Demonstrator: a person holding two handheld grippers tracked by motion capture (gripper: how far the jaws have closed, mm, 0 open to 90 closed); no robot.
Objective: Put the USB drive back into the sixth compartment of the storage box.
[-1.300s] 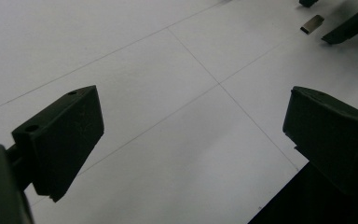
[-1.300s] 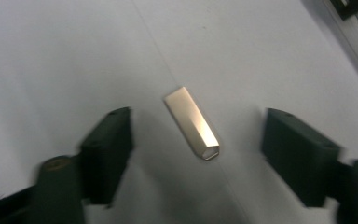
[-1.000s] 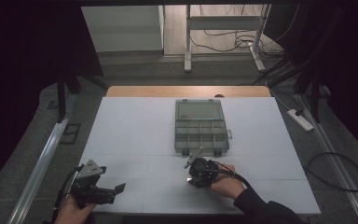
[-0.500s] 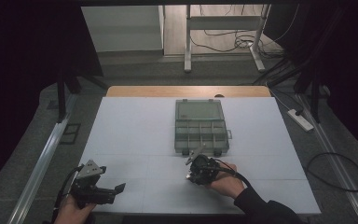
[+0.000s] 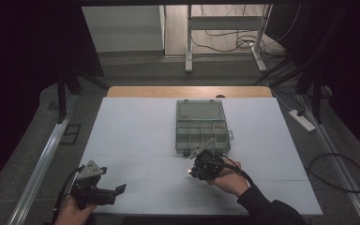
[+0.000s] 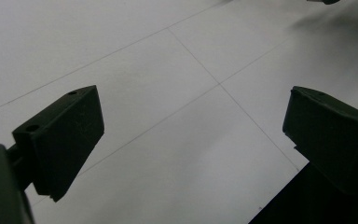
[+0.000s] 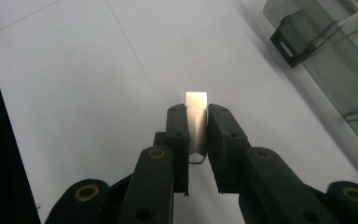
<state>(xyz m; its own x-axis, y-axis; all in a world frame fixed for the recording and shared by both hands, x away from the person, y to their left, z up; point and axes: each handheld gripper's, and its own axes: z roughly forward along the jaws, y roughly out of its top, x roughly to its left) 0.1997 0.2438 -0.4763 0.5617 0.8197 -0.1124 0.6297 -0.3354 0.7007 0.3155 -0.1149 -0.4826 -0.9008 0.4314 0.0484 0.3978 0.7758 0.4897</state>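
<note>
High view: the left hand-held gripper [image 5: 115, 191] sits at the lower left of the frame over the white table [image 5: 136, 136], jaws spread apart and empty. The right hand-held gripper [image 5: 194, 171] lies lower centre, just below the near edge of the grey compartment box [image 5: 201, 126], which rests at frame centre.

Left gripper view: both jaws stand wide apart, with bare table between them.

Right gripper view: the jaws are clamped on a small pale metal clip [image 7: 196, 119] at frame centre. The box corner with its black latch [image 7: 291, 44] occupies the upper right.
</note>
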